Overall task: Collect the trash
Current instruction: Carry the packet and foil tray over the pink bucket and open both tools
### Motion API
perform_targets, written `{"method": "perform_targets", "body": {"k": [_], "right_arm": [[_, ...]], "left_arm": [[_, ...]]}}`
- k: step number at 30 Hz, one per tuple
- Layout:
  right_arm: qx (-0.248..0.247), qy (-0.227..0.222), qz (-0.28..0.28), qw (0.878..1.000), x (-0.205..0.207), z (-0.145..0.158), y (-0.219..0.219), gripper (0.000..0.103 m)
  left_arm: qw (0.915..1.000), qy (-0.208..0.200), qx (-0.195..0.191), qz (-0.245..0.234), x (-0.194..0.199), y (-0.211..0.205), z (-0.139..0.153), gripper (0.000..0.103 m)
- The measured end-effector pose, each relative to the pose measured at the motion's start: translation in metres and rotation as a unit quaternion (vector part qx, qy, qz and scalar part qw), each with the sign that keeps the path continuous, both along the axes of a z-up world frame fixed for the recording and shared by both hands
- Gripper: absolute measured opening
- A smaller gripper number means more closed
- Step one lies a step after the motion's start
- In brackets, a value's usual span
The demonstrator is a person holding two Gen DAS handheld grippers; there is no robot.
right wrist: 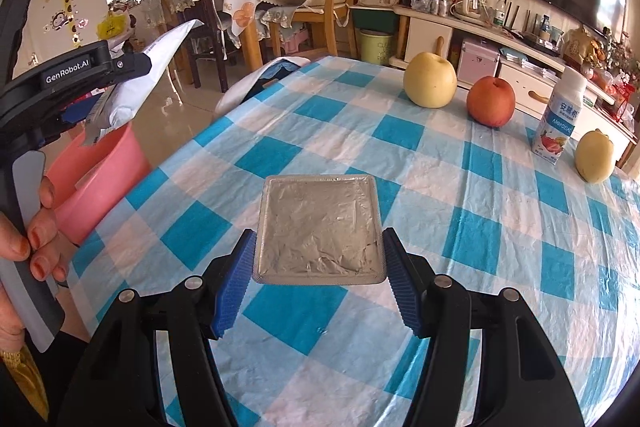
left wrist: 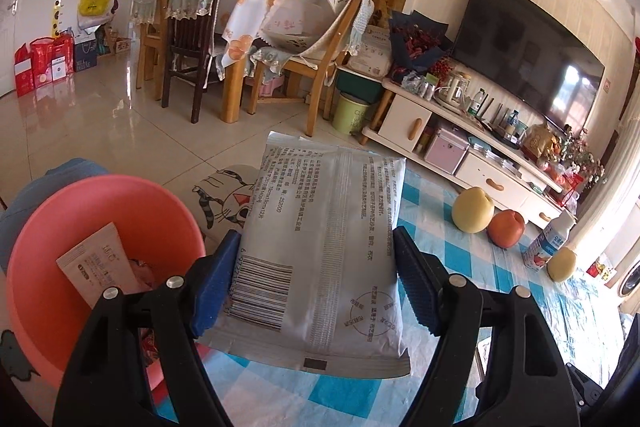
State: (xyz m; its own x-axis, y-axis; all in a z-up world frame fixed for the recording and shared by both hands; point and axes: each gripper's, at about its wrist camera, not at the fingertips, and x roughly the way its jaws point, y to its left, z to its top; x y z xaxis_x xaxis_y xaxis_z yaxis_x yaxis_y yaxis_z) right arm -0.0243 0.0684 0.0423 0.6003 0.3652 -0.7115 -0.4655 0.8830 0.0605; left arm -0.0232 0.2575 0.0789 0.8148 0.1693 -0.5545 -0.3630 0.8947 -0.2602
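Observation:
My left gripper [left wrist: 314, 283] is shut on a silver-grey wipes packet [left wrist: 320, 251] and holds it in the air beside the pink bin [left wrist: 44, 267]; the packet also shows in the right wrist view [right wrist: 136, 83] above the bin [right wrist: 96, 179]. The bin holds a white sachet [left wrist: 94, 263] and other wrappers. My right gripper [right wrist: 320, 279] has its blue pads on both sides of a square foil pack [right wrist: 320, 227] that lies flat on the blue checked tablecloth [right wrist: 400, 155]. The pads touch the pack's edges.
On the table's far right stand a yellow pear [right wrist: 430, 79], a red apple [right wrist: 491, 101], a yoghurt drink bottle [right wrist: 560, 119] and a small yellow fruit [right wrist: 596, 157]. Chairs [left wrist: 320, 39], a dining table, a TV cabinet [left wrist: 460, 143] and a green bin [left wrist: 352, 113] stand beyond.

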Motion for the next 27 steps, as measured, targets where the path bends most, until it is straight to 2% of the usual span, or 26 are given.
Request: {"method": "perform_targets", "body": {"k": [16,27], "right_arm": [[0.000,-0.039,0.086,0.996,-0.027,0.038,0.085,0.064],[-0.006,-0.055,0.157,0.986,-0.029,0.053,0.167,0.064]], "left_arm": [[0.9960,-0.018,-0.029,0.082,-0.046,0.053,0.006,0.076],[0.9863,-0.017,-0.063,0.152,-0.067,0.105,0.000,0.076]]}}
